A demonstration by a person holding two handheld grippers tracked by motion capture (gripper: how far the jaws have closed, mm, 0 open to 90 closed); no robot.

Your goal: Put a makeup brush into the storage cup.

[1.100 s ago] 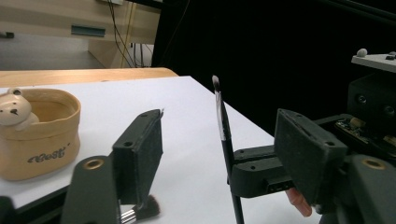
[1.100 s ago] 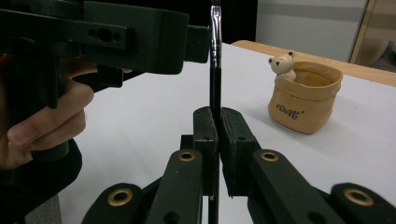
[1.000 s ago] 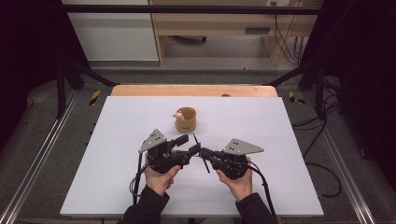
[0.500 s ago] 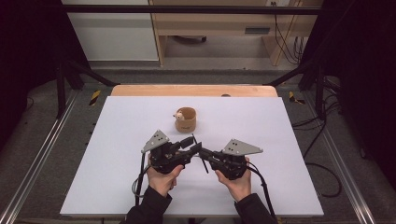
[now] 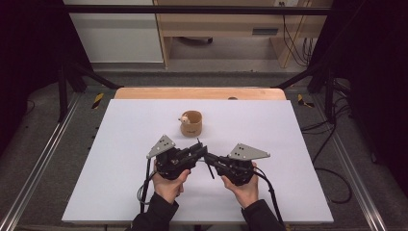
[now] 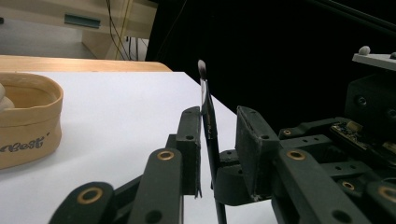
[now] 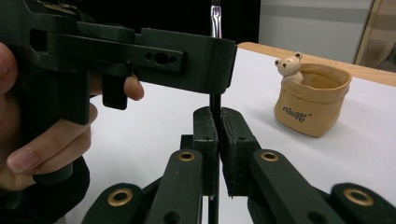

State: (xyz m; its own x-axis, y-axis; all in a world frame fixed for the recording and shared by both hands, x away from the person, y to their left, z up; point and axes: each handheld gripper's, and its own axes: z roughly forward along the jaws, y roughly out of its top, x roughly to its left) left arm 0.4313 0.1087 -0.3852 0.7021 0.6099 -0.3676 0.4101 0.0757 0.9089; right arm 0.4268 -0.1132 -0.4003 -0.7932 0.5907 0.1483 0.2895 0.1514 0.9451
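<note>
A thin black brush (image 6: 208, 126) with a pale tip stands upright between the two grippers, which meet at the table's middle front. My right gripper (image 7: 218, 135) is shut on its lower handle (image 7: 215, 105). My left gripper (image 6: 219, 140) has the brush between its jaws, which have just been closing. One left pad (image 6: 190, 140) touches the handle while the other pad (image 6: 252, 149) stands off with a gap. From above, the left gripper (image 5: 201, 150) and right gripper (image 5: 211, 161) point at each other.
A tan pouch-shaped cup (image 5: 193, 126) with a small bear figurine (image 5: 183, 119) on its rim stands just beyond the grippers; it is also in the right gripper view (image 7: 313, 107). The white table top (image 5: 288, 144) spreads out on both sides.
The left gripper's jaws have narrowed around the brush. Both hands and the cup have stayed where they were.
</note>
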